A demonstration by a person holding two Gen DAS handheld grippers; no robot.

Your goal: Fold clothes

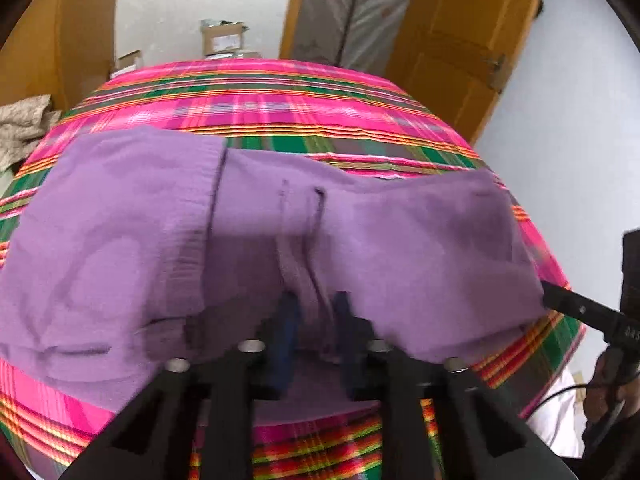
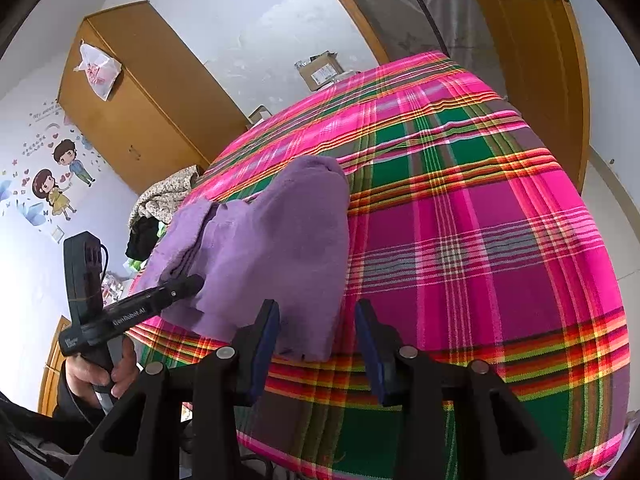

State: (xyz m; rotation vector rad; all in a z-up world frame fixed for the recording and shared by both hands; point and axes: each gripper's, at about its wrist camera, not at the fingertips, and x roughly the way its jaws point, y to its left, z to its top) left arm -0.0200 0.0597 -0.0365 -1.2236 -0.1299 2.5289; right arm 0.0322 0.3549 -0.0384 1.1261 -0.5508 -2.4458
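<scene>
Right, my left hand [image 2: 102, 376] grips its handle low at the bed's near edge, and my left tongs [image 1: 314, 320] reach forward with purple cloth [image 1: 168, 240] bunched between the parted fingers; whether they pinch it I cannot tell. My right tongs [image 2: 318, 344] stand wide over the cloth's near corner, on the plaid bedspread [image 2: 480, 220].

The left hand-held gripper [image 2: 188, 284] reads "GenRobot.AI" along its side.
</scene>
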